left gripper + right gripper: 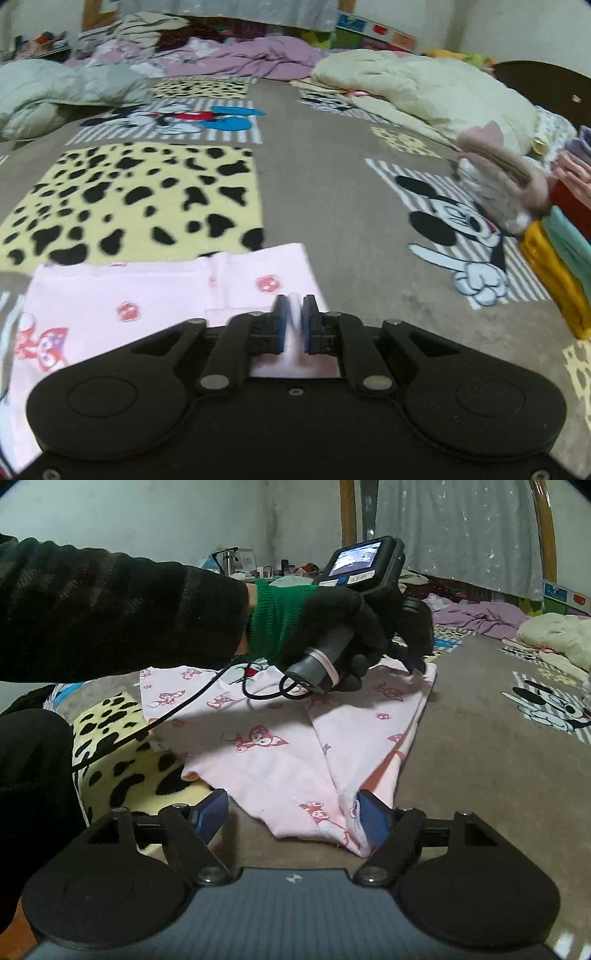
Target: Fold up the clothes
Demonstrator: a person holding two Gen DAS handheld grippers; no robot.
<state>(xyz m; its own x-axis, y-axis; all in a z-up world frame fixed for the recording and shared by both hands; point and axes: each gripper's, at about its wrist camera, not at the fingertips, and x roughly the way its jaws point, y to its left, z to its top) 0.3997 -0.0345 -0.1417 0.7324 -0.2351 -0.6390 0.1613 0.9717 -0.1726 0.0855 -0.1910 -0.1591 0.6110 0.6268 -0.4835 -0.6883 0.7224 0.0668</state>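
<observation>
Pink printed cotton garment (280, 746), soft, light and floppy, lay part-folded on the grey cartoon blanket (317, 177).
Left gripper (294, 319) pinched its far corner; right gripper (291, 814) gaped wide, empty, at the near hem, probably the best hold.

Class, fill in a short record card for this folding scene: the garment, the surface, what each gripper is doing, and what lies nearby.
Garment: pink printed garment, partly folded, lying flat
Surface: brown cartoon-print blanket
Left gripper: jaws shut on the garment's far edge; held by a gloved hand
Right gripper: jaws open, straddling the garment's near corner
Nearby: stack of folded clothes at the right edge of the left wrist view; cream quilt behind
Stage: fold not finished
</observation>
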